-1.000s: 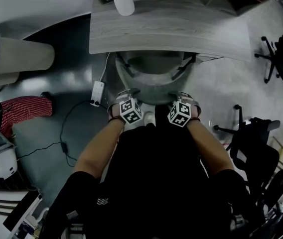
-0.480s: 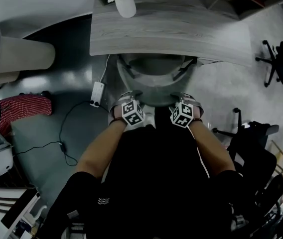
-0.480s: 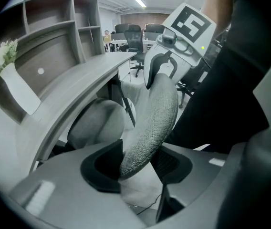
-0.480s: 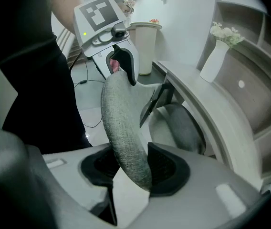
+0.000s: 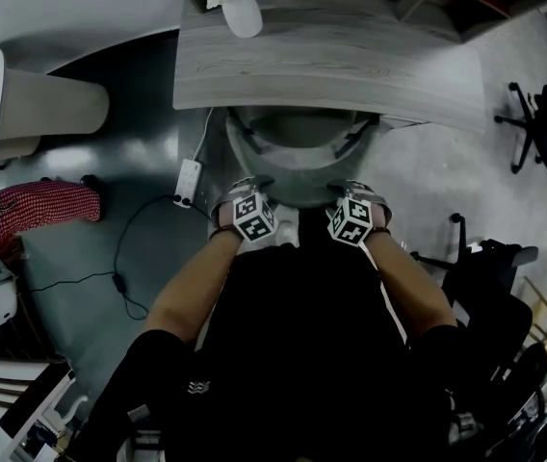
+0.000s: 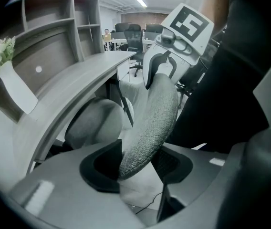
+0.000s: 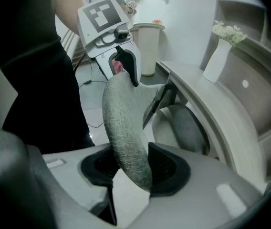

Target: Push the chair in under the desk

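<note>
While both grippers sit on its backrest, the chair (image 5: 298, 157) stands hard against the desk (image 5: 322, 65). The front of its seat is tucked under the desk edge and its backrest is toward me. My dark torso (image 5: 302, 354) covers the floor below, and no view shows me the chair's base.

The left gripper (image 6: 136, 161) has the backrest's fabric rim between its pads and touching them, and its jaws are opening a little. The right gripper (image 7: 134, 168) is clamped on the same rim further along.

The red checked cloth (image 5: 47, 205) lies on the floor well left of the chair. Each cube (image 5: 252, 217) bears black-and-white square markers. The vase (image 5: 243, 12) stands at the desk's far left corner, its white flowers cut off by the top of the frame. The power strip (image 5: 189, 181) lies just left of the chair.

Against a second ago, chair and grippers sit almost where they were. The vase has drifted slightly right in my view, and the cloth has drifted left.
</note>
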The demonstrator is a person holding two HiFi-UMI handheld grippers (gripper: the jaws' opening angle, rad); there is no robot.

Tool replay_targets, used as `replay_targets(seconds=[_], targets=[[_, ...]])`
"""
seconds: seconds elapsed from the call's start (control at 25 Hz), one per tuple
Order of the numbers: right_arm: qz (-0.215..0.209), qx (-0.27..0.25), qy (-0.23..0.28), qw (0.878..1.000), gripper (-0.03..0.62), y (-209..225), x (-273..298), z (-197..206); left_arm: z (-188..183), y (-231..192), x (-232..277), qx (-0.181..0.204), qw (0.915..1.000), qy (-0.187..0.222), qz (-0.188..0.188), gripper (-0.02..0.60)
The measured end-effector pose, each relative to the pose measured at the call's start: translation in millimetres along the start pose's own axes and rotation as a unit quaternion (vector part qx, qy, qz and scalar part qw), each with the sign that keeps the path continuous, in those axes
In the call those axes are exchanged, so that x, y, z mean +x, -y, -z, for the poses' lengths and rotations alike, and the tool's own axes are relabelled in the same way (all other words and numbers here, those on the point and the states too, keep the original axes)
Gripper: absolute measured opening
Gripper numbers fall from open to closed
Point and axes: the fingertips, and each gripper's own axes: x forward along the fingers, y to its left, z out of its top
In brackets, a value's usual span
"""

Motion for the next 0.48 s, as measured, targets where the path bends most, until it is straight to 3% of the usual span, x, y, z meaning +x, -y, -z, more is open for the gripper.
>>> replay_targets(seconds=[0.28, 0.48], targets=[[-0.041, 0.013, 0.029, 0.999, 0.179, -8, -20, -2, -2, 6, -13, 0.001, 0.9999, -0.007, -0.016, 0.207], [-0.063, 0.054, 0.055, 0.995, 0.181, 2, -57, -6, -5, 7, -34, -0.004, 0.9995, -0.011, -0.031, 0.207]])
